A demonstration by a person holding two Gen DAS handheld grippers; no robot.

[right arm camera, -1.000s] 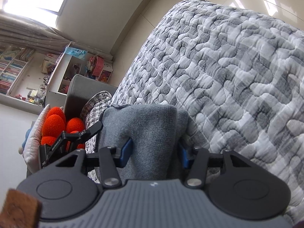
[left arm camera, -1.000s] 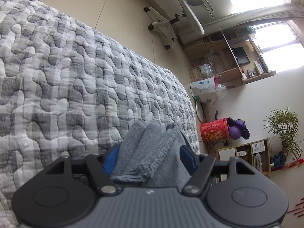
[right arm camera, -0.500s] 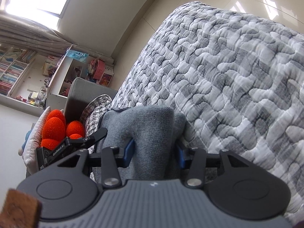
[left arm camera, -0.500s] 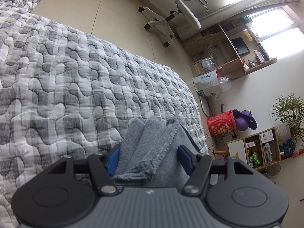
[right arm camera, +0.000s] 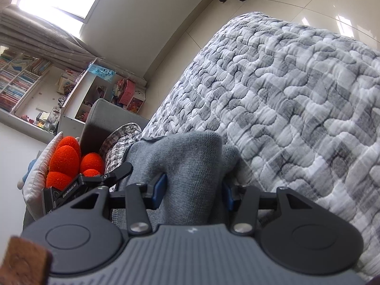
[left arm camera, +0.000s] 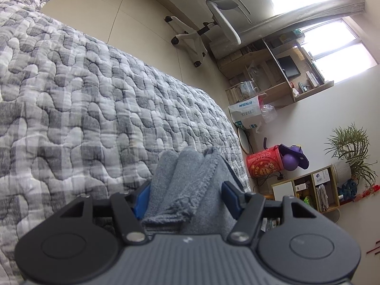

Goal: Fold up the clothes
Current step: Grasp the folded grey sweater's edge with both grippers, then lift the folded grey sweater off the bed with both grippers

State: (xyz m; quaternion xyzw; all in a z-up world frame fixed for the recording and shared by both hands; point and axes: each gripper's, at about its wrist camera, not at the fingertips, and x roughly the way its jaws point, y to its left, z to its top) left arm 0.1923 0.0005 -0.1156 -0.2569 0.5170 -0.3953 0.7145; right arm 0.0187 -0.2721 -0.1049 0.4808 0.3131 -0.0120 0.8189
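A grey knitted garment (left arm camera: pixel 187 180) is bunched in thick folds between the blue pads of my left gripper (left arm camera: pixel 186 196), which is shut on it above the quilted grey-and-white bedspread (left arm camera: pixel 83 95). In the right wrist view the same grey garment (right arm camera: pixel 192 166) fills my right gripper (right arm camera: pixel 193 190), which is shut on it. The left gripper's black body (right arm camera: pixel 78 187) shows just to the left of it. The rest of the garment is hidden under the gripper bodies.
The bedspread (right arm camera: pixel 296 90) covers the bed. Beyond the bed edge are a white office chair (left arm camera: pixel 213 23), a desk with shelves (left arm camera: pixel 273 76), a red tin (left arm camera: pixel 263 163) and a plant (left arm camera: pixel 351 147). Orange plush balls (right arm camera: pixel 68 159) and a grey chair (right arm camera: pixel 104 121) are at the left.
Both grippers have risen slightly and tilted with the garment still held; more of the floor and room shows beyond the bed. The grip has not changed.
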